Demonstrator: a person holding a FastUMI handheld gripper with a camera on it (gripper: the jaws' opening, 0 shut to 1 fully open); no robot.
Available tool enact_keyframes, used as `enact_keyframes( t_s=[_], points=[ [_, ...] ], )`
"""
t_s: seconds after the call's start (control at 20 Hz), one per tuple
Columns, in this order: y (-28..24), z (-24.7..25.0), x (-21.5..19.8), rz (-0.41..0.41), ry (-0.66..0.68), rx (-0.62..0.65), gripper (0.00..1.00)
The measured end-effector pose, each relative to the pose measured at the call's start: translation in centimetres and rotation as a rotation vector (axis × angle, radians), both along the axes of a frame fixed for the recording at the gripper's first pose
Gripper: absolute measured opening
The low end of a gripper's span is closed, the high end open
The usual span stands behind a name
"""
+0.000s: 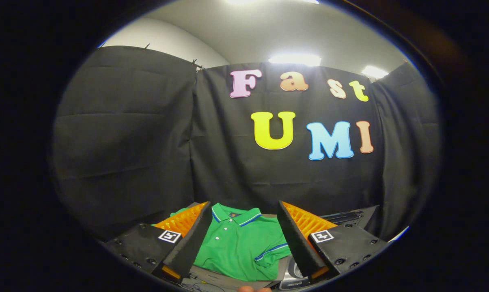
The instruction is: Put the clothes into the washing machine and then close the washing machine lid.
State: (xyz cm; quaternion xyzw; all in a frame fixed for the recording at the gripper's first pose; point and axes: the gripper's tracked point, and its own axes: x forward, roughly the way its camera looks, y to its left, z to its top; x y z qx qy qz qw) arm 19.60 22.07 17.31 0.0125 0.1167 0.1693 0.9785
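Note:
A green polo shirt (240,243) with blue-and-white trim on its collar and sleeve lies folded on a surface below and just ahead of my fingers. My gripper (244,211) is open, its two fingers spread wide to either side of the shirt and above it, touching nothing. A dark slatted part (343,218), perhaps of the washing machine, shows behind the right finger.
Black cloth booth walls (147,154) stand close behind the shirt. A grey surface with a dark device (294,275) lies under the shirt's near edge. A fingertip of a person (248,288) shows at the very bottom.

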Motion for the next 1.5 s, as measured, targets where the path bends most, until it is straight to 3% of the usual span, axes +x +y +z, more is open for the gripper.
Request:
enact_keyframes(
  t_s=[0.2, 0.65, 1.5],
  points=[
    [2.3, -2.3, 1.6, 0.032, 0.109, -0.078, 1.00],
    [6.9, -7.4, 5.3, 0.068, 0.284, -0.110, 1.00],
    [9.9, -16.8, 5.2, 0.076, 0.484, -0.175, 1.00]
  ],
)
